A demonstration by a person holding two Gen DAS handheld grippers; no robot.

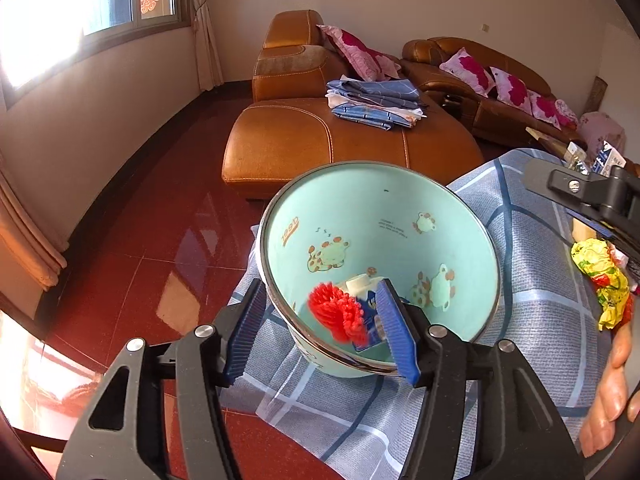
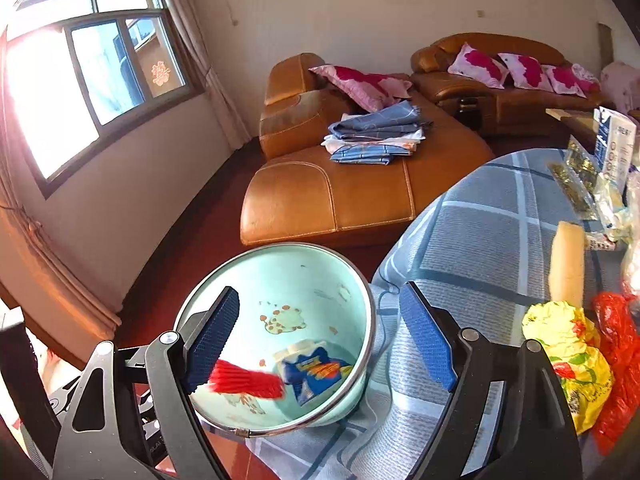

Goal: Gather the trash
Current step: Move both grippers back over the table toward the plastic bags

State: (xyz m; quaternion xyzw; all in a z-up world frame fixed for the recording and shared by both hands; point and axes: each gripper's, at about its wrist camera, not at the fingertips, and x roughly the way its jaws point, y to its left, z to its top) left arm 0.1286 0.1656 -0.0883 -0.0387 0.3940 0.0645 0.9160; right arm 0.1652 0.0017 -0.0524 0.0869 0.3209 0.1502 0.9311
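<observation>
Pale-green bin point(image 1: 380, 216) with cartoon prints, steel-rimmed, tilted at the near-left edge of the tabletop point(image 1: 532, 264), on a blue checked cloth. Inside, at the bottom: a red fringed scrap point(image 1: 338, 314) lying against a blue-and-white carton point(image 1: 370, 304). Left tool point(image 1: 320, 328) poised over the bin's near rim, blue pads apart, gripping nothing; left pad outside the rim, right pad inside, the scrap and carton showing between them. Right tool point(image 2: 320, 340) spread wide and empty, left pad over the bin's mouth, right pad over the cloth just beside the rim. To the right on the tabletop, well apart from the bin: a crumpled yellow wrapper point(image 2: 568, 356), touching a red plastic bag point(image 2: 618, 368). Just beyond the wrapper, a pale foam-like roll point(image 2: 568, 264); farther right, more packets and a printed box, too blurred to name. Fingers of a hand point(image 1: 608, 392) visible at the right edge of the left wrist view. Beyond the tabletop, an orange leather sofa point(image 1: 320, 136) carrying folded blue cloth.
</observation>
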